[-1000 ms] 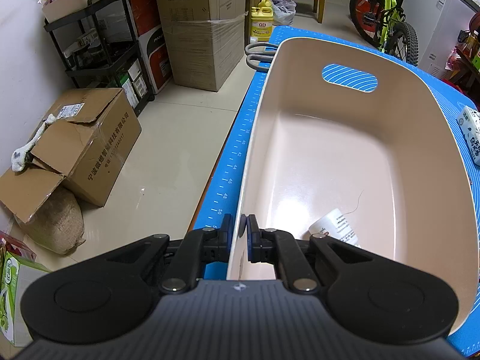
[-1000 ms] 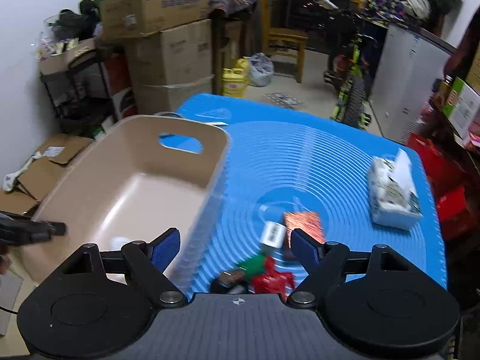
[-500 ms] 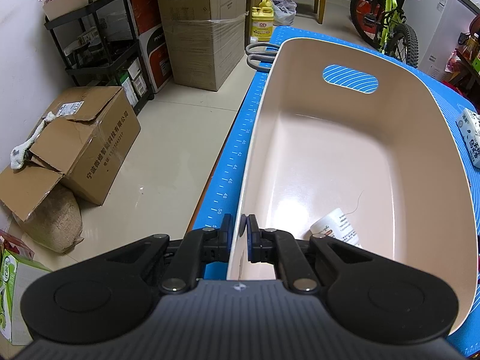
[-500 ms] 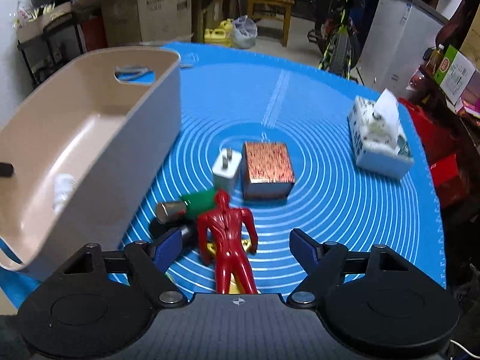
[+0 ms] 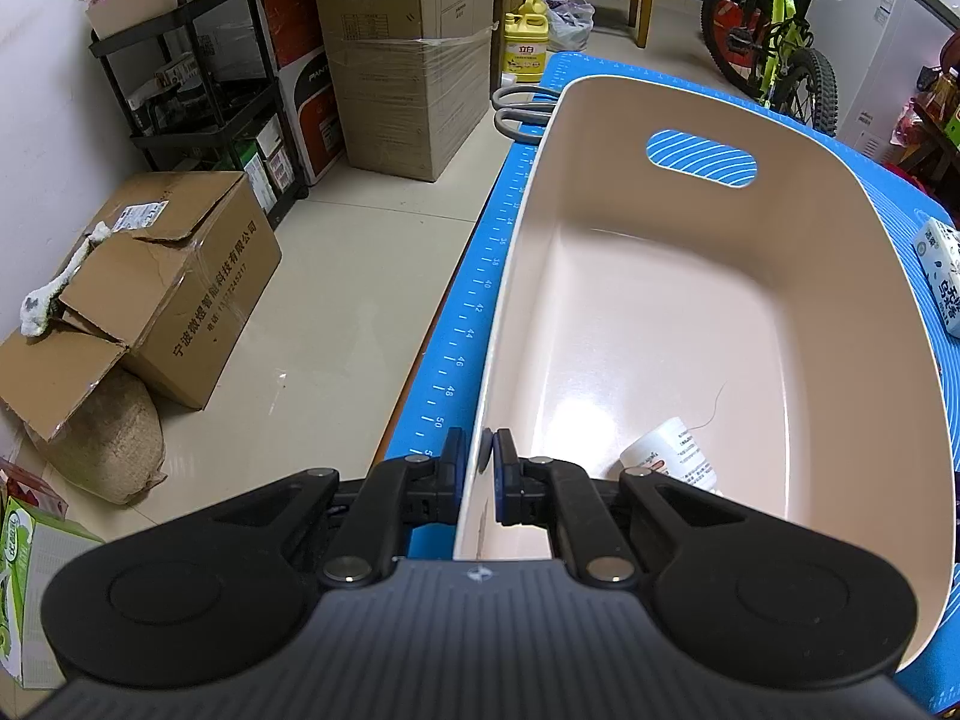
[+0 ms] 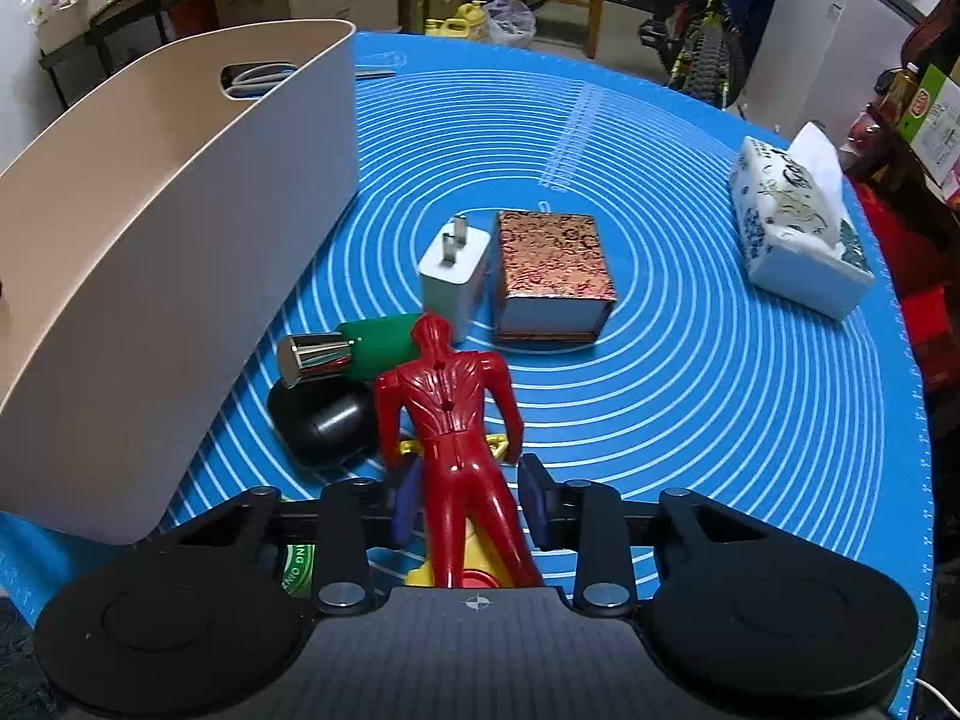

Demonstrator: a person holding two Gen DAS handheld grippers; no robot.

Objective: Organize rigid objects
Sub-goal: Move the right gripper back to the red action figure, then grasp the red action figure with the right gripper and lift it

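Over the last second my right gripper (image 6: 469, 504) had dropped from well above the blue mat (image 6: 690, 360) to just over the cluster of objects, and its jaws had just been closing, from wide apart to a narrow gap around the hips of the red figure (image 6: 447, 414). The pads sat just beside the figure on both sides; I could not tell whether they pressed it yet, so I judged the grasp not quite made.

The beige bin (image 5: 708, 312) had not shifted. My left gripper (image 5: 478, 468) had stayed put, its jaws clamped on the bin's near rim, steadying it on the bench. Inside lay only a small white bottle (image 5: 672, 450), so the sorting had barely begun.

On the mat beyond the figure stood the patterned red-brown box (image 6: 552, 276), with the white charger (image 6: 453, 276) touching its left side. Nearer the bin lay a green piece with a chrome cap (image 6: 354, 351) and a black rounded thing (image 6: 324, 426). A tissue pack (image 6: 798, 234) sat well apart to the right.

With the figure framed, I judged the next move to be a firmer squeeze, then a lift across into the bin.
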